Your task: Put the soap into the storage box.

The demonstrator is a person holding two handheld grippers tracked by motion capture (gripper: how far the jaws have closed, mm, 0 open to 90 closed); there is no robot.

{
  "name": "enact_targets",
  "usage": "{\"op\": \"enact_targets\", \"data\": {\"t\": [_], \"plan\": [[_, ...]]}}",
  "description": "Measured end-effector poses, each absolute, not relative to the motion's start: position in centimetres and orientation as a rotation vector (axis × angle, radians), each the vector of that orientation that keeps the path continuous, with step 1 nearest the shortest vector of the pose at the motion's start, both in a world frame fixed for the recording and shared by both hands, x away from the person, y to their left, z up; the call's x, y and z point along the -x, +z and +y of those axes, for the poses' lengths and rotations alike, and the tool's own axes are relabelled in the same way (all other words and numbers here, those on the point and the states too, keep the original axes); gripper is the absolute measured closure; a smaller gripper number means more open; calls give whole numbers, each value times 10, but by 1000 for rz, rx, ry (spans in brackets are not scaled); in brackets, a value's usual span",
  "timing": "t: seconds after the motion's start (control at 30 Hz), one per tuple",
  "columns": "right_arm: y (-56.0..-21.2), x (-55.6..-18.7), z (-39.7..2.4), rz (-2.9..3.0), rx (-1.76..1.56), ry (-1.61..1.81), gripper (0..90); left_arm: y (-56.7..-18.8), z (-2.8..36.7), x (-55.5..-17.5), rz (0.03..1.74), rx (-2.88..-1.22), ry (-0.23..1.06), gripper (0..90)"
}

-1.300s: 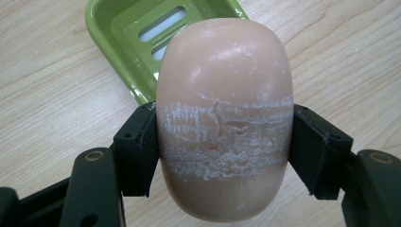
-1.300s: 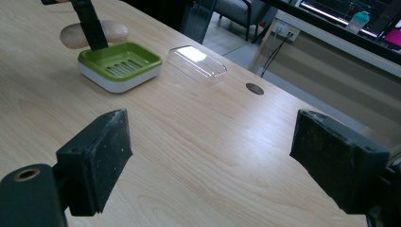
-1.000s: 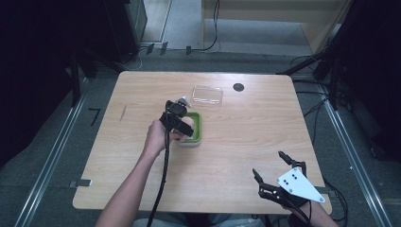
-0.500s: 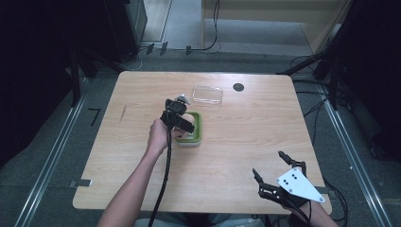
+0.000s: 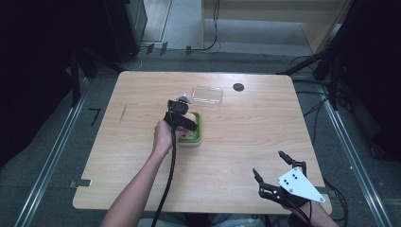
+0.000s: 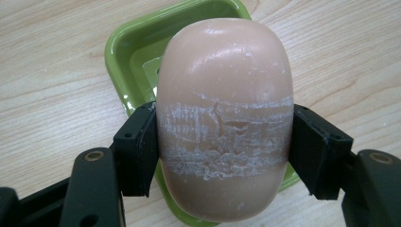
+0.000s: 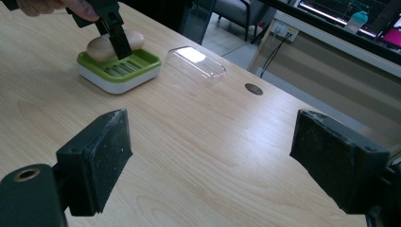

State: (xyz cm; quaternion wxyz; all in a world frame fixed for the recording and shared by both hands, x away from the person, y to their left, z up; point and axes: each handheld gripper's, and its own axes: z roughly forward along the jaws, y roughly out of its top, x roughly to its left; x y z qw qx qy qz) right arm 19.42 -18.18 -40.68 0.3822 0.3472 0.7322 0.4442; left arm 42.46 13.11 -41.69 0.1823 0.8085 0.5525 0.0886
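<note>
Soap [image 6: 222,118] is the thing in play, a pinkish-tan oval bar clamped in the left gripper [image 5: 182,118].

High view first: the person's left hand [image 5: 163,137] holds that gripper over the green soap dish [image 5: 196,130], which sits around the middle of the wooden table [image 5: 142,94], a bit to the left. A clear plastic lid [image 5: 208,93] lies just beyond the dish, on the far side, with a dark round hole [image 5: 239,87] in the tabletop to its right. The right gripper [image 5: 276,172] is way off at the near right corner, jaws spread wide with nothing between them.

Left gripper view: both black pads press on the bar's sides, across a scuffed whitish band around its middle. The green dish shows under and behind the bar. Can't really tell from here whether the bar touches the dish or hangs just above it.

Right gripper view: its own two jaws stand well apart over bare wood. Farther off at the upper left, the bar sits over the slotted dish with the left gripper pinching it, and the clear lid lies just to the right of the dish.
</note>
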Motion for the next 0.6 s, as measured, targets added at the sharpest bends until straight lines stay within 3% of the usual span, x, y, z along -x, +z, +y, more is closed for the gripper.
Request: {"op": "enact_targets", "data": {"t": [0.6], "plan": [[-407, -194, -182, 1866, -885, 1136, 131, -430, 127, -426, 1612, -2217, 292, 334]]}}
